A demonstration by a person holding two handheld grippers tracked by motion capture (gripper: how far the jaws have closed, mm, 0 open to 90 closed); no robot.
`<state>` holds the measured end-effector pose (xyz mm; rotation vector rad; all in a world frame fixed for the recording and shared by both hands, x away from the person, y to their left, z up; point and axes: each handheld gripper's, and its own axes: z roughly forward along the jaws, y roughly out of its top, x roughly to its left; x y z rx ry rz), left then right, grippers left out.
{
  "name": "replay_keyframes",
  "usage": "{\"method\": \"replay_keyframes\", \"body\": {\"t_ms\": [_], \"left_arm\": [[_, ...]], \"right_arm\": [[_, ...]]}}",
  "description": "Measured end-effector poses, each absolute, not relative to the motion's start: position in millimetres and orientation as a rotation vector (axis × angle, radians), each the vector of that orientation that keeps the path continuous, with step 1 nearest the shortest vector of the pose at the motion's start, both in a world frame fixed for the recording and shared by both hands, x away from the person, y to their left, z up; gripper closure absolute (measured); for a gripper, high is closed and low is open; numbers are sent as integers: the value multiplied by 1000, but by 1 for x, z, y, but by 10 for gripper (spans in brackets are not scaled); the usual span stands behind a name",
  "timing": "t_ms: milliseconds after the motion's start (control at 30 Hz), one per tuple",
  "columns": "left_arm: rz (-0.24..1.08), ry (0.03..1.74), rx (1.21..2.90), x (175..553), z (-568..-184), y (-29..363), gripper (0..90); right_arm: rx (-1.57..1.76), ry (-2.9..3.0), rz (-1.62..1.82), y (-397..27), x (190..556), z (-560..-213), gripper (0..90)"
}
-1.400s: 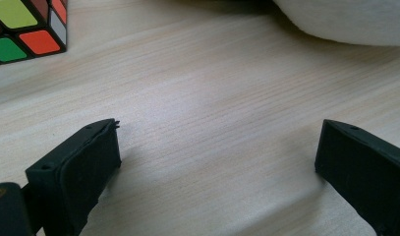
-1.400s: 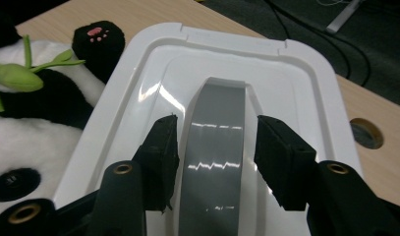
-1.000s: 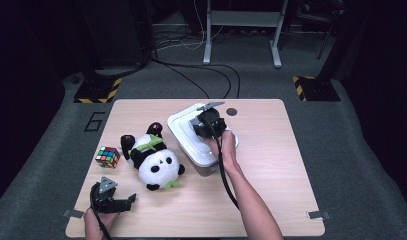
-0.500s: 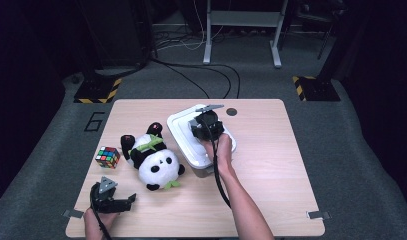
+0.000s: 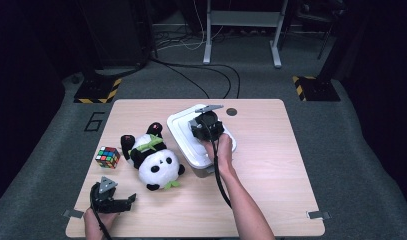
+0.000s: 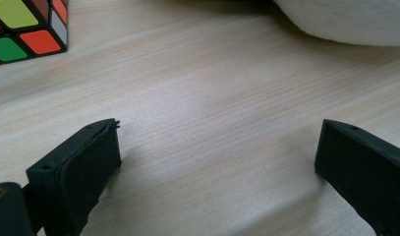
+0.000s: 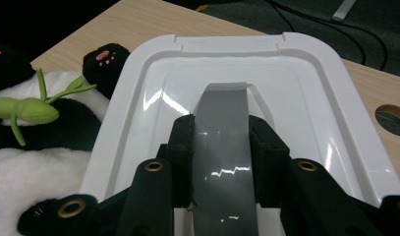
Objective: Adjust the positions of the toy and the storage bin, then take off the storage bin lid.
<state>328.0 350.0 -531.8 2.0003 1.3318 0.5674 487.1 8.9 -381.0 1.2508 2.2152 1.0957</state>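
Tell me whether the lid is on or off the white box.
On. The white lid sits flat over the box, and the right gripper is clamped on its grey handle strip. The box's contents are hidden.

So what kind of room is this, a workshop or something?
Probably a lab or test space, not a home: a lone wooden table on grey carpet, hazard-striped floor blocks, loose cables, and a "6" marked on the floor.

A white lidded box (image 5: 183, 131) sits mid-table beside the panda (image 5: 152, 156); its lid's grey handle (image 7: 222, 137) lies between black jaws.
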Motion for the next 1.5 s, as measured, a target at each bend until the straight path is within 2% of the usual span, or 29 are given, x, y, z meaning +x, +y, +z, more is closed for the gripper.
{"method": "replay_keyframes", "body": {"t_ms": [800, 1500], "left_arm": [[567, 1332, 2004, 328, -532, 350, 32], [565, 1334, 2003, 328, -532, 350, 32]], "right_arm": [[1184, 2185, 1116, -10, 477, -354, 671], [1190, 2117, 1134, -56, 466, -332, 670]]}}
